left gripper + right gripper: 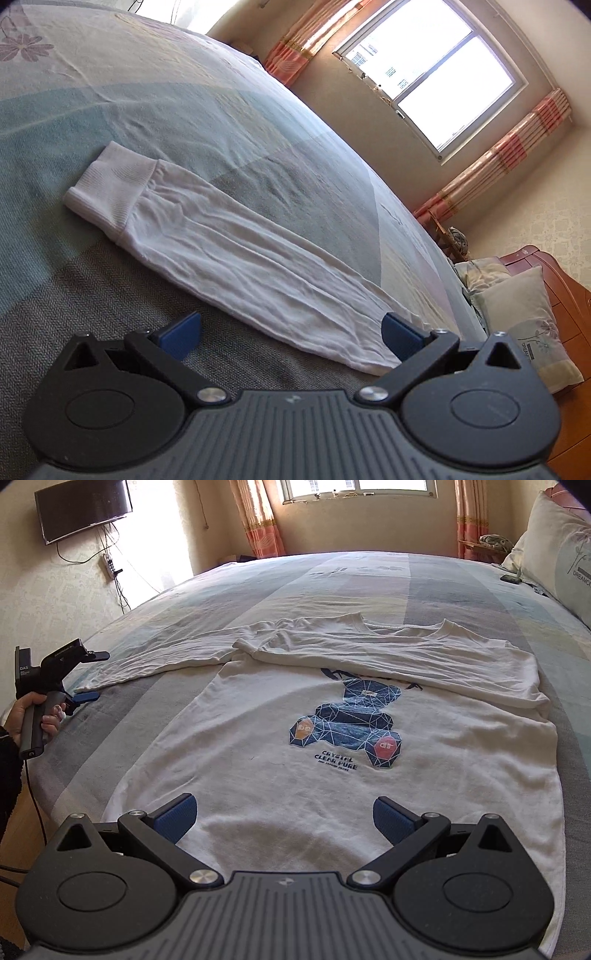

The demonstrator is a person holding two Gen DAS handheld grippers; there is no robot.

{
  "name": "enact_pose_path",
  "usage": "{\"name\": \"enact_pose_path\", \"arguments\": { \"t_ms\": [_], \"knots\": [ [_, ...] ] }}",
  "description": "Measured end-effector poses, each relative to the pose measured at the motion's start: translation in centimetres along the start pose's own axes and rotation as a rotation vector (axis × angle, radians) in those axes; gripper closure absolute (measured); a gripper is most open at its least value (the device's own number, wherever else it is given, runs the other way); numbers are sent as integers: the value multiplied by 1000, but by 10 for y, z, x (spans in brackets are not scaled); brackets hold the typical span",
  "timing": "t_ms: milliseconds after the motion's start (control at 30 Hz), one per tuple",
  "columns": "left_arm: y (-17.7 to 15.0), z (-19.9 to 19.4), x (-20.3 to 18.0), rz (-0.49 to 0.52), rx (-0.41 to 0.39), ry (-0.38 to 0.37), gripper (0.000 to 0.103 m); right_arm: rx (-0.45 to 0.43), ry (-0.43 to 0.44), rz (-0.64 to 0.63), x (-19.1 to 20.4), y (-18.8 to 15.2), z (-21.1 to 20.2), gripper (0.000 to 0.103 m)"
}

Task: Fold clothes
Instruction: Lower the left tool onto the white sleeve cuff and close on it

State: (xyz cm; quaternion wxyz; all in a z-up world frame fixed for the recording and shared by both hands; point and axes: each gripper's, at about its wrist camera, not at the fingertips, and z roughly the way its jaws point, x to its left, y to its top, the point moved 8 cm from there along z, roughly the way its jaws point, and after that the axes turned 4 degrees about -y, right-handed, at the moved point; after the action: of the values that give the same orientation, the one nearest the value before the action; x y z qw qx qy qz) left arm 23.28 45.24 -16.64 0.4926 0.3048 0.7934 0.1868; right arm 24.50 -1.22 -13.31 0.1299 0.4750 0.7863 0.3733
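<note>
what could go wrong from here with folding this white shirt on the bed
1. The left hand-held gripper is open around the end of the long sleeve; closing low, it could pinch the bed cover too and drag it.

2. One sleeve already lies folded across the shirt; tugging the other could pull it loose.

3. The right hand-held gripper hovers open over the bottom hem, holding nothing, so the shirt body may slide.

White sweatshirt [332, 738] lies flat beneath parted right tongs [283, 814].

left wrist: low, close over sleeve [229, 236] | right wrist: above hem, facing window [354, 487] (shared: sleeve)
</note>
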Motion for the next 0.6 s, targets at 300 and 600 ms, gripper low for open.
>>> {"name": "enact_pose_path", "arguments": {
  "t_ms": [300,600],
  "knots": [
    [17,8,13,-24,-109,8,1,0,-17,-14,4,4,7,0],
    [41,29,21,-50,-172,69,1,2,-29,1,-2,3,8,0]
  ]
}}
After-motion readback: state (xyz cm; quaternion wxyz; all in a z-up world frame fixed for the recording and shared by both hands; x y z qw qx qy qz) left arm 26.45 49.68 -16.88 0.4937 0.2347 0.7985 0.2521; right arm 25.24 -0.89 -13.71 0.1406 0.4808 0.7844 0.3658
